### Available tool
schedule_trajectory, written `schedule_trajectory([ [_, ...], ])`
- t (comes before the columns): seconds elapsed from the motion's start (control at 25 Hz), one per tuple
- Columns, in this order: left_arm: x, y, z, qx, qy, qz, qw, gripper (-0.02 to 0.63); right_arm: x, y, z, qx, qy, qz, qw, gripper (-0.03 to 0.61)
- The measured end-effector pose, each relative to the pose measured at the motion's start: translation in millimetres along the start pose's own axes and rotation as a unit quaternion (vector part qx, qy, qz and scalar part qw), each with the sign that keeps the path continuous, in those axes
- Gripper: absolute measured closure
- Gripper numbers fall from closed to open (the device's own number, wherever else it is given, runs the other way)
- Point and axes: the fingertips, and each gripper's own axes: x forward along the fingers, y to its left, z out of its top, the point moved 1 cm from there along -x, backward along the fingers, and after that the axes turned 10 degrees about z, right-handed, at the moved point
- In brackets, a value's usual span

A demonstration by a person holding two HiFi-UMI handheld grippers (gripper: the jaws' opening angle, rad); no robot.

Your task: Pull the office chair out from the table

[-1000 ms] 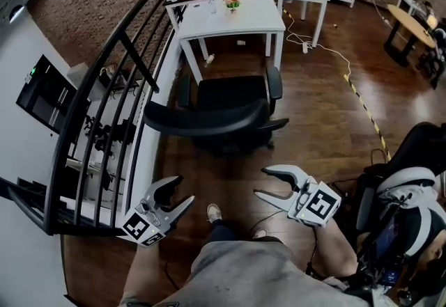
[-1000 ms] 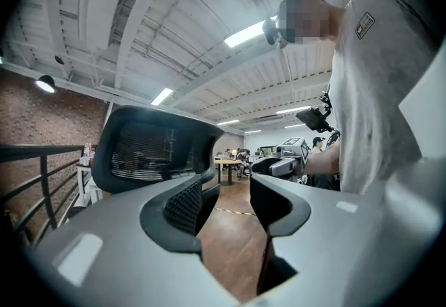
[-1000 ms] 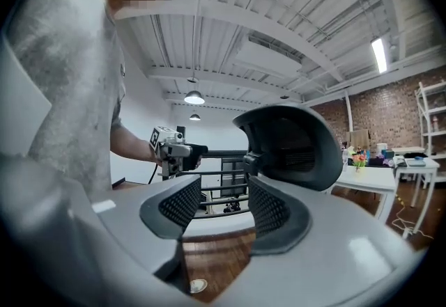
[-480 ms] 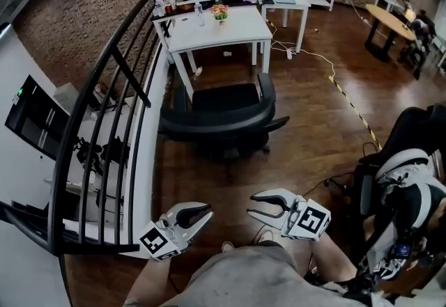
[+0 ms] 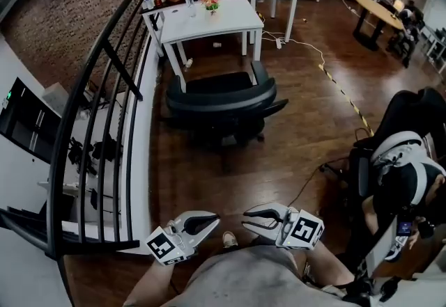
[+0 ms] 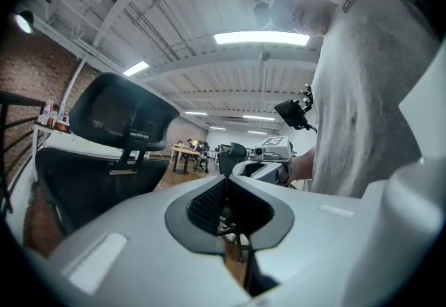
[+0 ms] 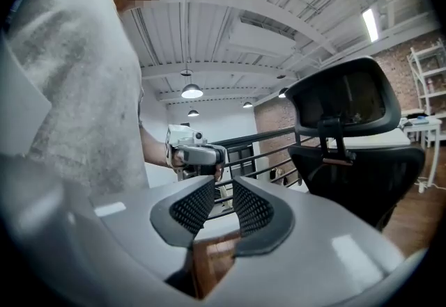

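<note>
The black office chair (image 5: pixel 219 100) stands on the wood floor, its seat just in front of the white table (image 5: pixel 209 20), its back toward me. Nothing touches it. My left gripper (image 5: pixel 211 221) hangs low by my body, far from the chair; its jaws have just been closing and are shut on nothing (image 6: pixel 224 184). My right gripper (image 5: pixel 249 217) is beside it, tips facing the left one. Its jaws have just been closing too, with a narrow empty gap left between the pads (image 7: pixel 223 194). The chair (image 6: pixel 118 117) shows at the left of the left gripper view and the chair (image 7: pixel 348 117) at the right of the right gripper view.
A black metal railing (image 5: pixel 104 111) runs along the left. A second dark chair with white gear (image 5: pixel 401 159) stands at the right, with a cable (image 5: pixel 306 184) on the floor near it. Striped floor tape (image 5: pixel 341 93) runs diagonally. The table holds bottles and flowers.
Both grippers have drawn back toward my body and closer together, away from the chair. Their jaws have narrowed, the left fully. The chair now sits farther from them.
</note>
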Motion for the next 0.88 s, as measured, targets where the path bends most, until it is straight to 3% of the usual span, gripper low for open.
schedule_trajectory([
  [0.44, 17, -51, -16, -0.015, 0.008, -0.010, 0.9998, 0.614, -15, 33, -32, 0.016, 0.002, 0.025, 1.000, 0.572],
  [0.88, 32, -68, -17, -0.011, 0.006, -0.016, 0.9998, 0.614, -25, 37, -31, 0.012, 0.002, 0.039, 0.999, 0.572],
])
